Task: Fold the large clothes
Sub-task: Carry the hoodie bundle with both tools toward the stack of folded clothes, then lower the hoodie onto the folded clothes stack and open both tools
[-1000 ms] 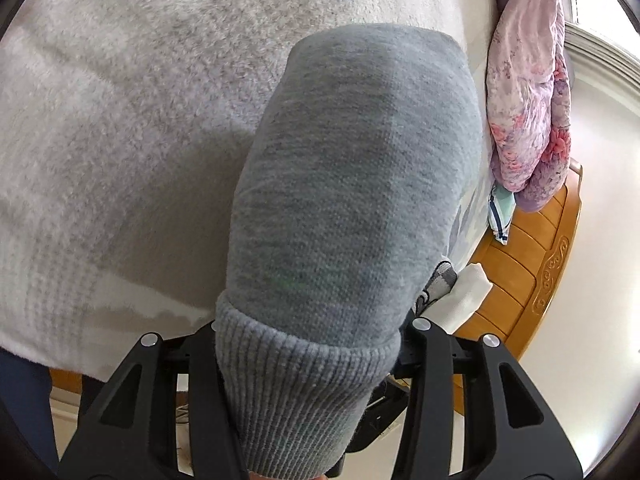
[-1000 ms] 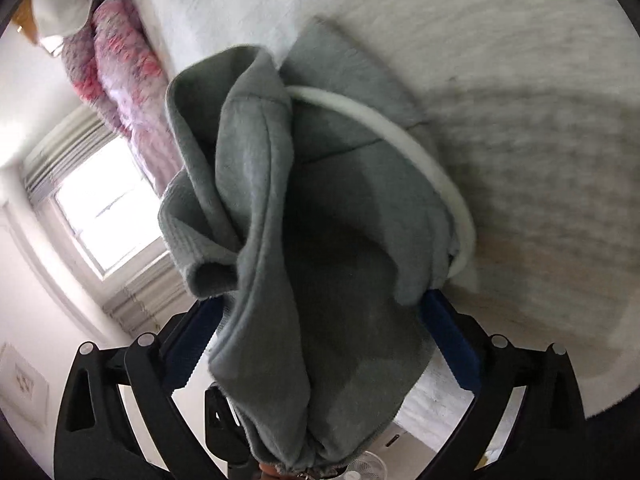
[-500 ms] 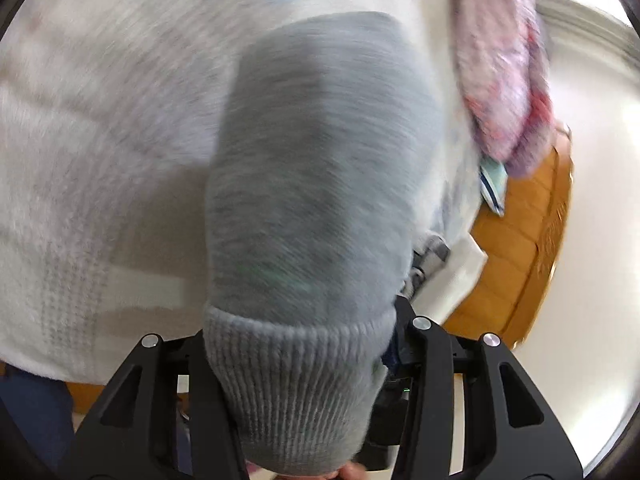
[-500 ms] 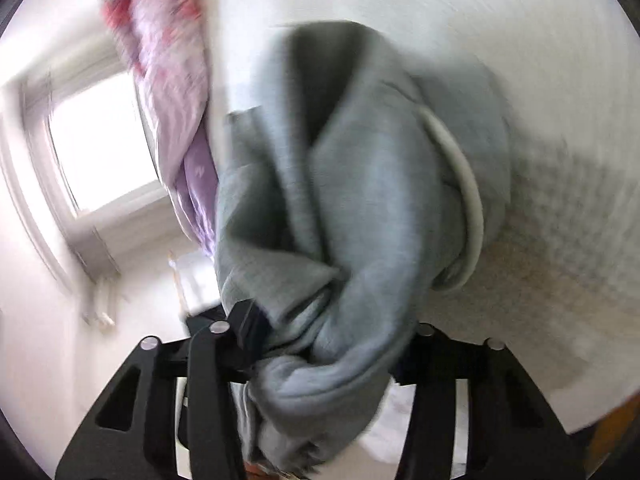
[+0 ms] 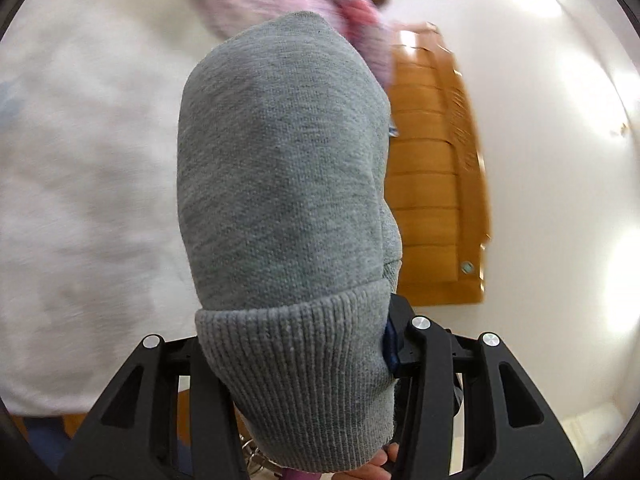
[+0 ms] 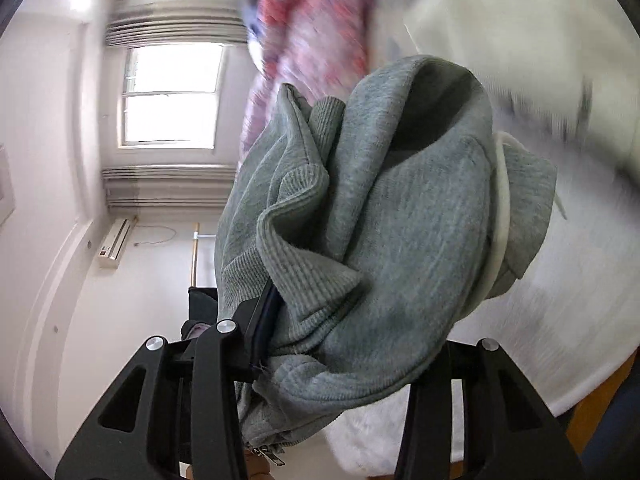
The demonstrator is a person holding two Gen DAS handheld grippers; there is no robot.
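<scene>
A: Nearest first, then. Item one, left gripper (image 5: 304, 364): what is it carrying?

B: It is clamping the ribbed cuff end of the grey sweatshirt (image 5: 280, 168). The cloth is filling the gap between the black jaws and is draping forward over them, so the fingertips are hidden.

A: Item two, right gripper (image 6: 332, 360)?

B: It is gripping a bunched part of the same sweatshirt (image 6: 360, 240), ribbed hem and a zipper end included. Its jaws have just been closing, and the fabric is sitting pressed between them. A white drawstring (image 6: 502, 216) is trailing along the cloth.

A: Where is the garment, overall?

B: It is hanging in the air from both grippers, lifted clear of the white blanket (image 5: 88, 200) on the bed.

A: Progress on the folding?

B: Early, I am judging. The sweatshirt is crumpled and gathered, with no flat panel and no crease showing. Spreading it out, squaring the sleeves and making the folds all appear to be left.

A: Pose of the hands?

B: Both grippers are pointing somewhat downward toward the bed, each rolled to one side; the room is appearing tilted in the right wrist view. Motion blur is smearing the backgrounds.

A: Farther items?

B: A pink floral quilt (image 6: 316, 40) is lying beyond the garment, a wooden headboard (image 5: 436, 184) is standing against the wall, and a window (image 6: 172, 96) is showing farthest off.
</scene>
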